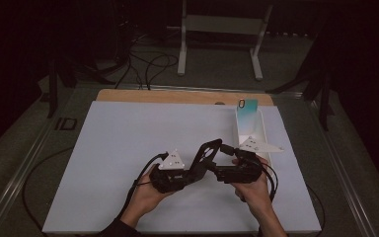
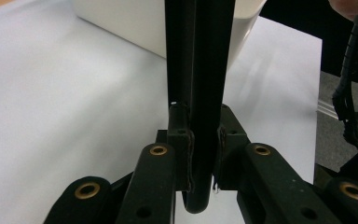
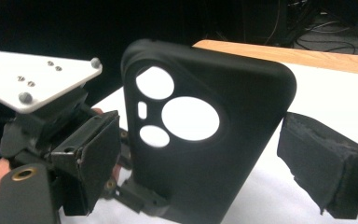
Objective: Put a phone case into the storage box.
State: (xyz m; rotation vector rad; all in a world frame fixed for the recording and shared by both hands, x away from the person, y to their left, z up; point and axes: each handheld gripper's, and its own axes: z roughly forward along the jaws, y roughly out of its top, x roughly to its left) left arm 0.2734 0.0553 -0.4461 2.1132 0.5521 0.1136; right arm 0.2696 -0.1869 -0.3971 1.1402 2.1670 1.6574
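- Your left gripper [image 1: 193, 170] had its fingers clamped on the bottom edge of the black phone case [image 3: 200, 140], holding it upright just above the white desk [image 1: 128, 148].
- Your right gripper [image 3: 200, 154] had its fingers [image 3: 321, 163] apart, one on each side of the case, neither pad pressing it.
- With one narrow grip left, the case could have pivoted or slipped out.
- The white bin [image 1: 259, 131] stood close; a swing could have knocked it.
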